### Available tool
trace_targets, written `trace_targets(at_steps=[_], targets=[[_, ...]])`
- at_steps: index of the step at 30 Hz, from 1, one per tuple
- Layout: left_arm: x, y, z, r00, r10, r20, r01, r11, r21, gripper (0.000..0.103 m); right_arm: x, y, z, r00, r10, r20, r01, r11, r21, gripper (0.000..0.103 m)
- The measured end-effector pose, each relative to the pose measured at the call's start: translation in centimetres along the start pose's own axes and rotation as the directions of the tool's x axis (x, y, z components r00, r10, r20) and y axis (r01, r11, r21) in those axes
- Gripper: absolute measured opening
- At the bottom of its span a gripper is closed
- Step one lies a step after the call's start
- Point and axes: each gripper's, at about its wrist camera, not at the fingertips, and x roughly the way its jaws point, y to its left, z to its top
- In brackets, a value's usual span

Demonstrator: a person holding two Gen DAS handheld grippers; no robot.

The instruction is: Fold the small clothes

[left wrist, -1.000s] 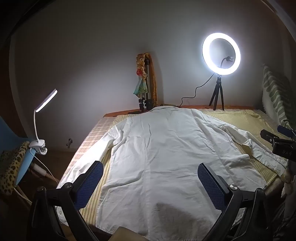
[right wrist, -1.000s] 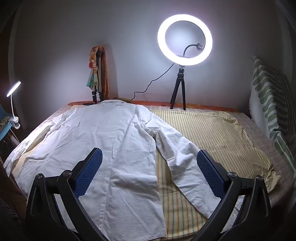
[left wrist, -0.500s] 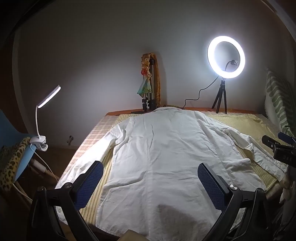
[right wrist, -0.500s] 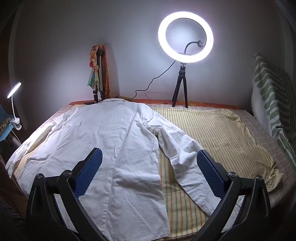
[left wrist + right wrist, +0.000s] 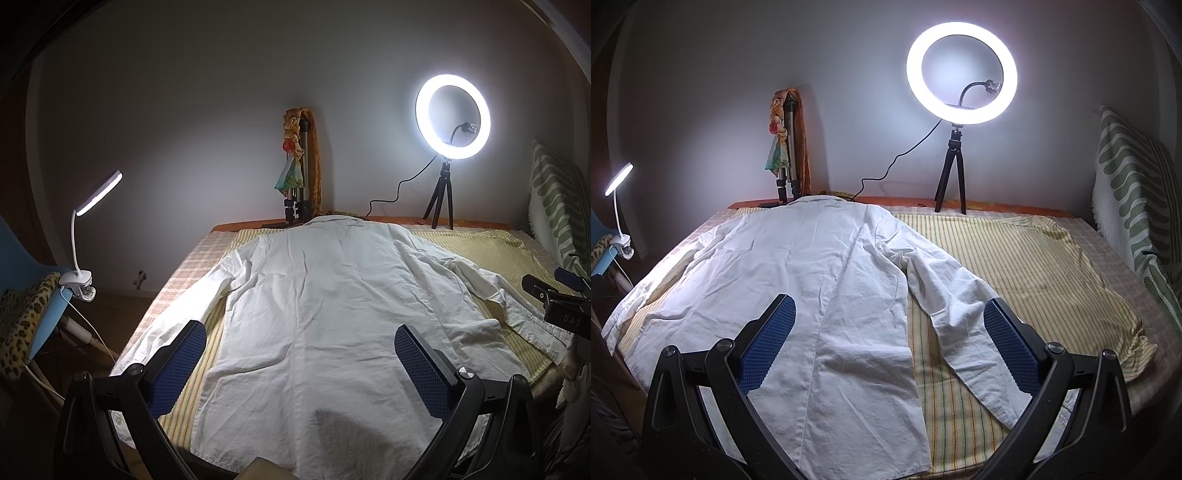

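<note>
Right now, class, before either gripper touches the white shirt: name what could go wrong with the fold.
1. The ring light on its tripod stands close behind the white shirt's collar; tugging there might topple it or snag its cable.
2. The right sleeve lies on loose striped cloth; the open right gripper may pinch both.

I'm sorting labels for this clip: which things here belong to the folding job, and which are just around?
Job: white shirt, left claw, right claw, both open.
Around: ring light, clip lamp, tripod, striped sheet, green-striped blanket.
</note>
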Motion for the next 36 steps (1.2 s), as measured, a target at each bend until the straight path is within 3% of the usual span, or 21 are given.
trace_targets(at_steps=[36], targets=[[-0.5,0.3,-0.2,1.0,0.0,0.007,0.0,1.0,-0.006,0.103,0.2,-0.1,0.0,1.0,0.004,-0.003,-0.004,1.0,0.005,0.103]])
